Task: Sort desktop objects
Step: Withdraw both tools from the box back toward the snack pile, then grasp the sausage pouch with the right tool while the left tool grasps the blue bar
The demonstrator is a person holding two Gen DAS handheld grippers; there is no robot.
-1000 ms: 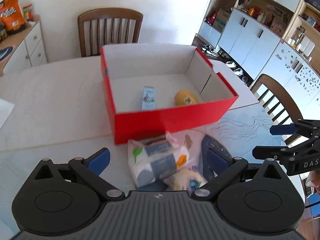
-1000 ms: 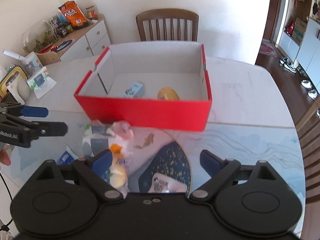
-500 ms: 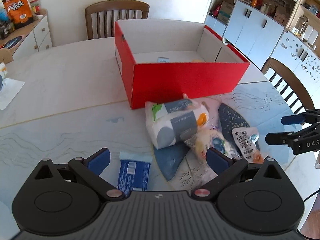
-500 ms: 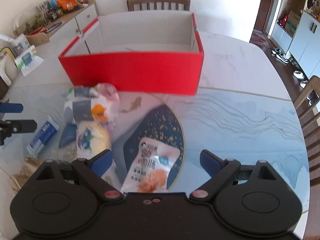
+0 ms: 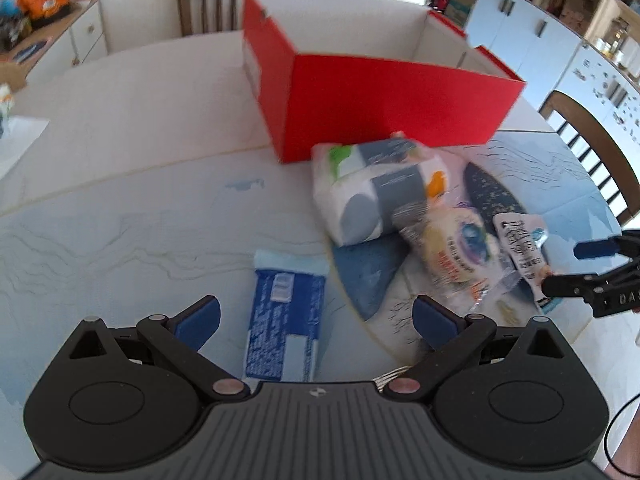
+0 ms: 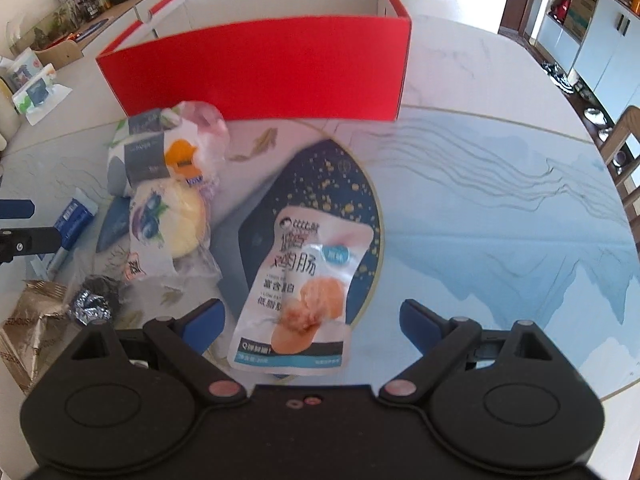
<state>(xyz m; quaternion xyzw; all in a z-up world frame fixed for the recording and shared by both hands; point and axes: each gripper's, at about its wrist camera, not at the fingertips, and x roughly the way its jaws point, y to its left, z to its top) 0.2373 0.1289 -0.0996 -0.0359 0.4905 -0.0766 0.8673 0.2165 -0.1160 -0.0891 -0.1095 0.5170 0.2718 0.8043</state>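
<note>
Below your wide-open left claw [image 5: 316,320] lies a blue packet [image 5: 285,326] on the bench [image 5: 120,208]; your right claw [image 6: 312,322], equally wide, frames a snack pouch [image 6: 306,292].

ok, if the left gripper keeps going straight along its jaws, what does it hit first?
Most likely the blue wrapped packet lying flat on the table, right between the open jaws of the left gripper. Height above it is unclear; beyond it stands the red box.
</note>
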